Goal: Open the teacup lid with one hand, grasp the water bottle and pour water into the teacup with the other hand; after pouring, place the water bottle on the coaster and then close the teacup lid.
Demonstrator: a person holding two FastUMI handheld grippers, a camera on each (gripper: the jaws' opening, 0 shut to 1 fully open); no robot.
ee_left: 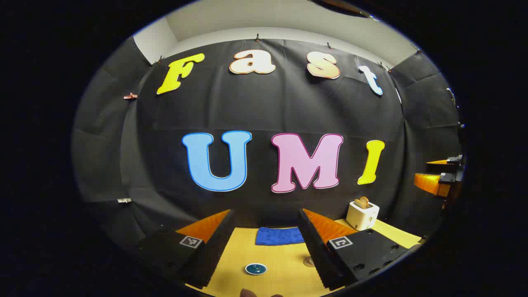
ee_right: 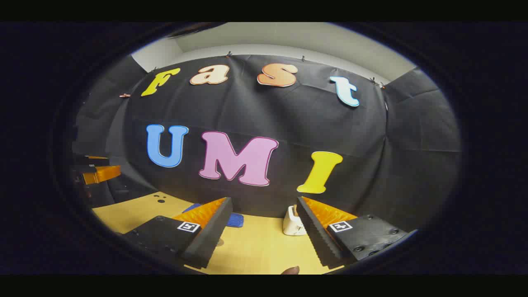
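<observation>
In the left gripper view my left gripper (ee_left: 266, 211) stands open high above the yellow table (ee_left: 284, 272), with nothing between its fingers. Down between them lies a small round teal thing (ee_left: 255, 269) with a pale rim, which may be the teacup's lid. A small brownish round thing (ee_left: 308, 261) peeks out beside the right finger. My right gripper (ee_right: 264, 199) is also open and holds nothing. A dark rounded top (ee_right: 291, 270) shows at the lower edge; I cannot tell what it is. Each gripper appears at the other view's side, the right gripper (ee_left: 437, 181) and the left gripper (ee_right: 99, 171).
A blue cloth (ee_left: 279, 236) lies at the back of the table by the wall. A white toaster (ee_left: 362, 214) with a slice of toast stands at the back right; the toaster (ee_right: 291, 222) is half hidden behind a finger in the right gripper view.
</observation>
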